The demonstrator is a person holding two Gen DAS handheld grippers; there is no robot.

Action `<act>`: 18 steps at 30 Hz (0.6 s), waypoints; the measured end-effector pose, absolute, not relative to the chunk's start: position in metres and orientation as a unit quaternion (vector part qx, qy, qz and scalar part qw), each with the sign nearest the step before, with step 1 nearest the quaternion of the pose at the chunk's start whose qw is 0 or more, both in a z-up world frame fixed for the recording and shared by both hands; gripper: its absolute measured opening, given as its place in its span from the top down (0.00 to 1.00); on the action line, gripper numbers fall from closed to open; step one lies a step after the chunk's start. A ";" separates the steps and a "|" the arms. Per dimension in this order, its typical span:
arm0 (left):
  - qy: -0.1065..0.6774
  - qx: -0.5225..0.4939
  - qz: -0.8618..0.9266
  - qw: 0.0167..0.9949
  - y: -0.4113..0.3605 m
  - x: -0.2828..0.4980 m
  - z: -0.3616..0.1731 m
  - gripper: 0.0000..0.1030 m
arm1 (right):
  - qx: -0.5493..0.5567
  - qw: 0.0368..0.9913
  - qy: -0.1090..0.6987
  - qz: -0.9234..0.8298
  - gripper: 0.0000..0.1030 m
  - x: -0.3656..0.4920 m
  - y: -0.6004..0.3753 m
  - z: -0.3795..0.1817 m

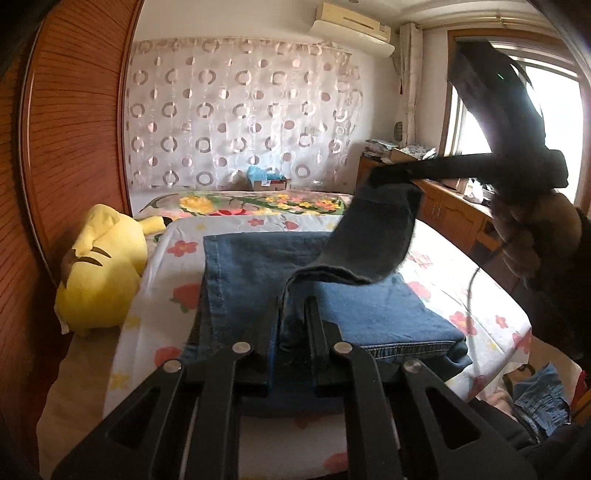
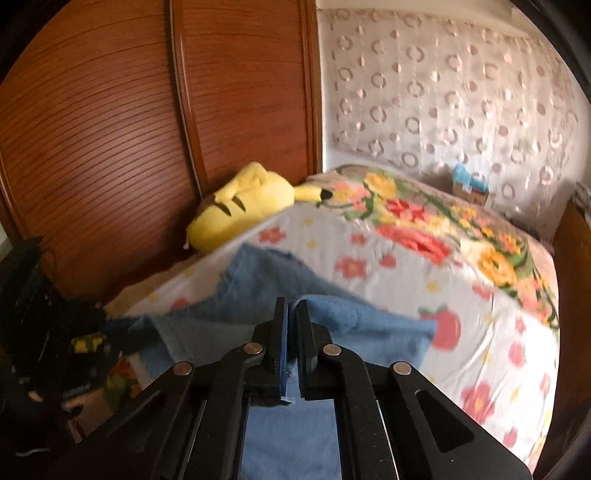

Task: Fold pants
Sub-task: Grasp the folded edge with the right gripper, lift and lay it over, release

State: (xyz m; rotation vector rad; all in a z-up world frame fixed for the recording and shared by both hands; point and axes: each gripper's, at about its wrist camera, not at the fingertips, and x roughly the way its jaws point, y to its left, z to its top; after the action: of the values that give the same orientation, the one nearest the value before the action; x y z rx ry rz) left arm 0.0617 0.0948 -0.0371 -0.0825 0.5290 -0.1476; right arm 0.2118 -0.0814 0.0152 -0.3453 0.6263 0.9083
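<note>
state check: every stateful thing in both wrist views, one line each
left gripper: shut on jeans edge
right gripper: shut on jeans edge, lifted
jeans: partly folded, one end raised off the bed
yellow plush: lying on its side
wardrobe doors: closed

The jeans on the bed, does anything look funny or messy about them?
Not really. The jeans lie partly folded on the flowery sheet, one end lifted by the right claw mid-fold. The yellow plush toy lies tipped over beside the wardrobe.

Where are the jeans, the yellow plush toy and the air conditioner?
jeans [image 1: 369,314]: left wrist view, flat folded part.
yellow plush toy [image 1: 99,273]: left wrist view, its face.
air conditioner [image 1: 351,27]: left wrist view, front panel.
</note>
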 end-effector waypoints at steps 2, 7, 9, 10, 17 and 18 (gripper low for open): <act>0.266 -0.045 -0.069 0.960 0.101 0.063 -0.041 0.90 | -0.162 0.837 0.297 0.430 0.99 0.220 -0.065 0.015; 0.295 -0.052 -0.064 0.952 0.111 0.069 -0.060 0.90 | -0.169 0.834 0.306 0.427 0.99 0.237 -0.030 0.003; 0.308 -0.052 -0.061 0.948 0.111 0.071 -0.070 0.90 | -0.166 0.833 0.317 0.423 0.99 0.246 -0.020 -0.005; 0.313 -0.053 -0.059 0.946 0.111 0.073 -0.075 0.90 | -0.164 0.832 0.321 0.422 0.99 0.250 -0.014 -0.009; 0.334 -0.068 -0.053 0.939 0.119 0.074 -0.094 0.83 | -0.176 0.830 0.348 0.398 0.99 0.276 0.028 -0.040; 0.335 -0.066 -0.053 0.939 0.119 0.073 -0.094 0.80 | -0.177 0.833 0.353 0.388 0.99 0.279 0.032 -0.044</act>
State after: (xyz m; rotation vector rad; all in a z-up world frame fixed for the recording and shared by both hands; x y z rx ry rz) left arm 0.0727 0.1193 -0.0944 -0.1344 0.6836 -0.1077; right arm 0.2790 0.0317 -0.0440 -0.3759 0.7475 0.8215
